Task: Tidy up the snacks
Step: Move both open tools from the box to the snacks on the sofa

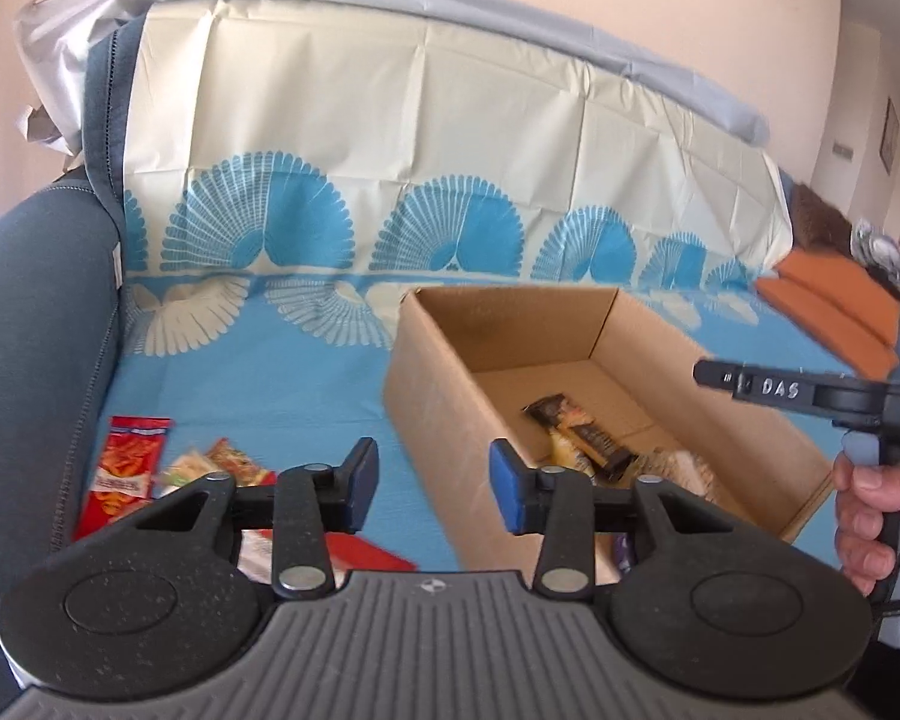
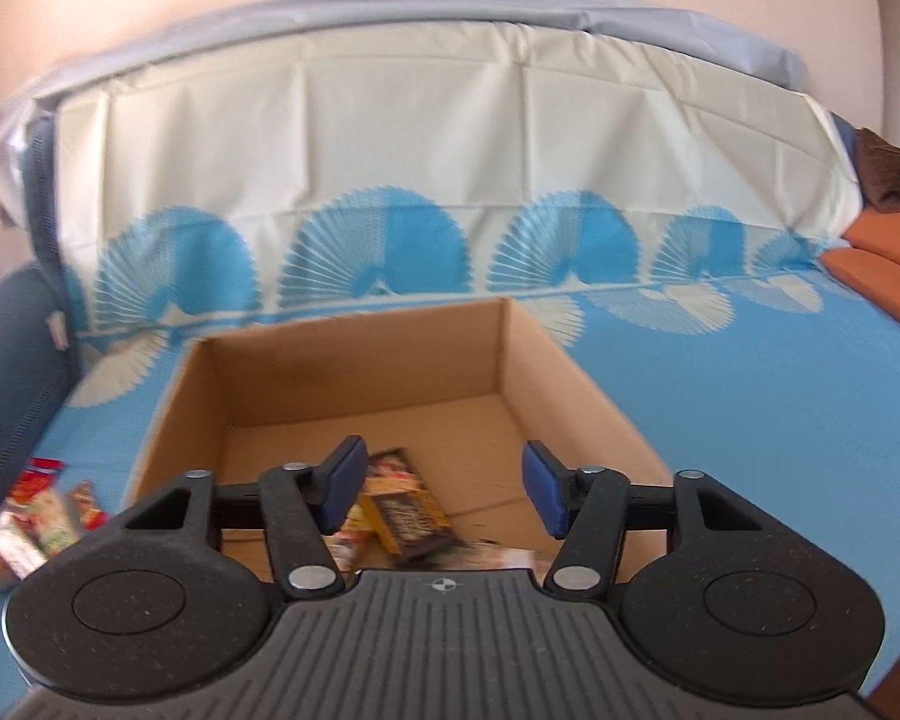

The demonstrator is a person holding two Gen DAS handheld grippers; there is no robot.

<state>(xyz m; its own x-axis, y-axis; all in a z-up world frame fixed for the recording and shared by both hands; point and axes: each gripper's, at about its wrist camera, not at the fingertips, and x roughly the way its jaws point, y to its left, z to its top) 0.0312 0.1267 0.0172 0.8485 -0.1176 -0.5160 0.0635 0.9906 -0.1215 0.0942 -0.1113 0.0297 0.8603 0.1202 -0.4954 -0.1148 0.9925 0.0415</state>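
An open cardboard box (image 1: 444, 420) (image 2: 570, 372) sits on the blue patterned sheet. Inside lie a dark snack bar (image 1: 576, 426) (image 2: 408, 516) and other wrapped snacks. My left gripper (image 1: 432, 489) hovers over the sheet just left of the box's near corner, jaws apart with nothing between them. To its left lie a red snack packet (image 1: 123, 468) and a few more packets (image 1: 222, 465). My right gripper (image 2: 444, 495) hangs over the near part of the box, jaws apart and empty. The right gripper's finger (image 1: 768, 387), held by a hand, shows at the right in the left wrist view.
A sofa backrest draped in a cream and blue fan-patterned cover (image 1: 390, 138) rises behind the box. A dark blue armrest (image 1: 36, 312) bounds the left side. Orange cushions (image 1: 834, 312) lie at the far right. Loose packets (image 2: 36, 516) rest left of the box.
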